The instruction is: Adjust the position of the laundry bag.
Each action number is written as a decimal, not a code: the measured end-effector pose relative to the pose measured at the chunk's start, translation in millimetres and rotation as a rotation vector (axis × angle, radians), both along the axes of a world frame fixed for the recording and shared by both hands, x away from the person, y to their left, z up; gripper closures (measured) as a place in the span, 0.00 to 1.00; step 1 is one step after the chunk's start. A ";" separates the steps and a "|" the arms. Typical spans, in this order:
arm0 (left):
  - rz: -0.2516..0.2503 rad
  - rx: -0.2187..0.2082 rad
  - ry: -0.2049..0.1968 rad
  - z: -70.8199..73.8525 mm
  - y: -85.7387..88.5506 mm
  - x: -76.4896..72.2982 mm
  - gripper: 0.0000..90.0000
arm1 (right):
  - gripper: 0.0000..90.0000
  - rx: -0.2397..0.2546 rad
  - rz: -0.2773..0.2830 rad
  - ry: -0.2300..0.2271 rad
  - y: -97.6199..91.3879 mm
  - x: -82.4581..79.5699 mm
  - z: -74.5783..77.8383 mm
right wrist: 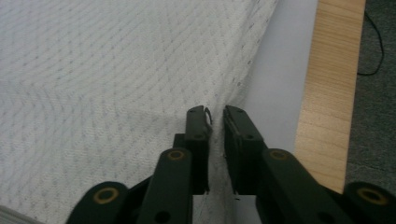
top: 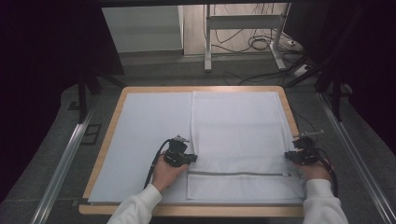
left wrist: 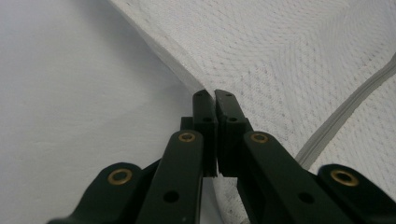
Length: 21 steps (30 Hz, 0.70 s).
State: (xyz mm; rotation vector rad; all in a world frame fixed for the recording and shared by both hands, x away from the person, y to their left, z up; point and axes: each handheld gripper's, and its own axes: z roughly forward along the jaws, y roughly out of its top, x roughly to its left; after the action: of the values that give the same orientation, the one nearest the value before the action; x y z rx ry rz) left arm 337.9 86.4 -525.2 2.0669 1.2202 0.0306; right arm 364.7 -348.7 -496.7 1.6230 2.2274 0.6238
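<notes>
The left gripper [left wrist: 215, 100] had its jaws pinched tight on the left edge of one white mesh laundry bag [top: 238, 135], a thin fold of the netting between them. The right gripper [right wrist: 215, 114] had its jaws clamped on the bag's right edge, though the cloth between them was hard to make out. The rectangular bag, with one grey zipper [top: 238, 173] across its near end, lay flat on the pale sheet [top: 149, 130] covering the wood-rimmed surface [top: 292, 112].

Mesh bag [top: 238, 135] on the desk [top: 112, 135].
It lies between the left hand-held gripper [top: 189, 157] and the right hand-held gripper [top: 290, 156], zipper [top: 238, 173] just behind both.
</notes>
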 end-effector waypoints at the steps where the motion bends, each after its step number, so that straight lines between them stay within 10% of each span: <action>1: 0.000 0.000 0.000 0.0 0.0 0.0 0.98 | 0.91 0.000 0.000 0.000 0.0 0.0 0.0; 21: 0.013 -0.014 0.001 0.4 4.0 1.4 0.99 | 0.97 0.039 -0.001 -0.029 -1.6 -1.6 2.3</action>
State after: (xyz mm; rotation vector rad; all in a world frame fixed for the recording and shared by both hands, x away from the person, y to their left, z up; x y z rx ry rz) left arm 339.3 90.4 -524.8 2.0468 1.2308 0.0274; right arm 363.1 -350.3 -494.3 1.6226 2.2071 0.6900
